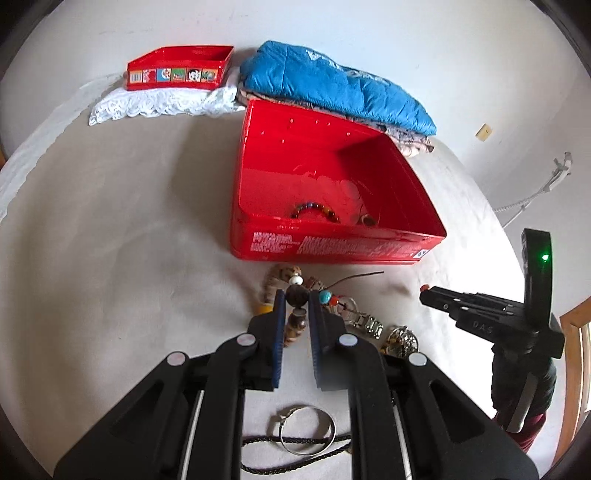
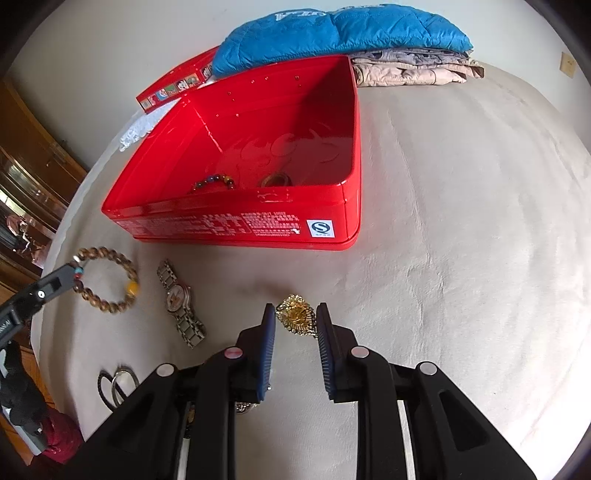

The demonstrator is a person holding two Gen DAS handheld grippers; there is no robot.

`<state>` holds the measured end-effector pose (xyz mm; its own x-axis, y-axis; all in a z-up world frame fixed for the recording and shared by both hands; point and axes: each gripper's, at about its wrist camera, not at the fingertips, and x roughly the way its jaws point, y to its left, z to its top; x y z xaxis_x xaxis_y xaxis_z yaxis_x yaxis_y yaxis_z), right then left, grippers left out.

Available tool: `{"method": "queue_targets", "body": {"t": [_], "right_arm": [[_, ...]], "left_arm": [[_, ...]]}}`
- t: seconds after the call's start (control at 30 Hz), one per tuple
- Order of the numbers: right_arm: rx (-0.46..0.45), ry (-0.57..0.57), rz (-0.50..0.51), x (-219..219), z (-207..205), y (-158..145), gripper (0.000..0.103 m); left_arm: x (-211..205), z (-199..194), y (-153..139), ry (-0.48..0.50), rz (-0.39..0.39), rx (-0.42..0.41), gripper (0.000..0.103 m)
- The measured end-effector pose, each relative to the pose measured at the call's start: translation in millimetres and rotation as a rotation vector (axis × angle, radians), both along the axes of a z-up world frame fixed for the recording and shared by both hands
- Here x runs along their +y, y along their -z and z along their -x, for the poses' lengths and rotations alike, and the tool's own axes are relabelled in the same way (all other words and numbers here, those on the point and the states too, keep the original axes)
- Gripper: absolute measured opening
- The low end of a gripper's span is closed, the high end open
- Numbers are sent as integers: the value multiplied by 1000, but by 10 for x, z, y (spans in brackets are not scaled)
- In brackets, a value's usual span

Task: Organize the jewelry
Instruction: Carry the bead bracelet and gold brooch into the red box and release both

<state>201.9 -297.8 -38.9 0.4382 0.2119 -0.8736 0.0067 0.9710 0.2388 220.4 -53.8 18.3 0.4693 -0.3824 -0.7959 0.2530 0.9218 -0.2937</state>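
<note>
An open red tin [image 1: 332, 243] [image 2: 236, 225] sits on the beige cloth and holds a coloured bead bracelet [image 1: 314, 211] [image 2: 214, 181] and a small ring-like piece [image 2: 275, 180]. My left gripper [image 1: 295, 297] [image 2: 74, 271] is shut on a wooden bead bracelet [image 1: 297, 295] [image 2: 107, 280] lying in front of the tin. A silver watch [image 2: 179, 302] [image 1: 365, 323] lies right of it. My right gripper [image 2: 295, 314] [image 1: 424, 291] is open with its jaws on either side of a gold ornament [image 2: 295, 314] [image 1: 400, 338] on the cloth.
A red tin lid [image 1: 179, 68] rests on white lace at the back left. Folded blue and beige clothes [image 1: 332, 88] [image 2: 340, 33] lie behind the tin. A metal ring and black cord [image 1: 306, 434] [image 2: 118, 384] lie near me.
</note>
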Motion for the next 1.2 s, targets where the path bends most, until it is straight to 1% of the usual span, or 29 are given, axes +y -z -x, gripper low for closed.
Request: {"method": "queue_targets", "body": {"t": [0.1,0.3,0.47,0.67,0.8,0.93,1.07,1.13,1.17,1.2], "right_arm": [[-6,0,-9,5,15,-40,22],[-40,-16,-9,65,70,-218,22],[-56,-13,-13,97,25,-402,22],[-98,-5,-12,155,-197,-709,22],[-113,22,-31,159,-472,-787,22],[-103,49,-45,155,-783,-703,22],[-97,59,-50,137,-926,-511,22],[-78,53,-46,137,-985,-418,22],[-76,55,-51,128,-1009,-377,15],[-75,54,-48,125,-1016,-356,14]], "left_arm": [[21,28,-60,-3,21,-11,11],[23,87,-244,8,57,-46,11],[-26,93,-434,17,69,-80,11],[-136,-124,-655,5,74,-131,11],[-260,-361,-709,17,91,-137,11],[-402,-625,-681,12,90,-159,11],[-443,-859,-494,19,123,-145,11],[-483,-948,-372,26,98,-130,11],[-494,-988,-311,24,92,-114,11],[-504,-1032,-241,23,88,-93,10]]}}
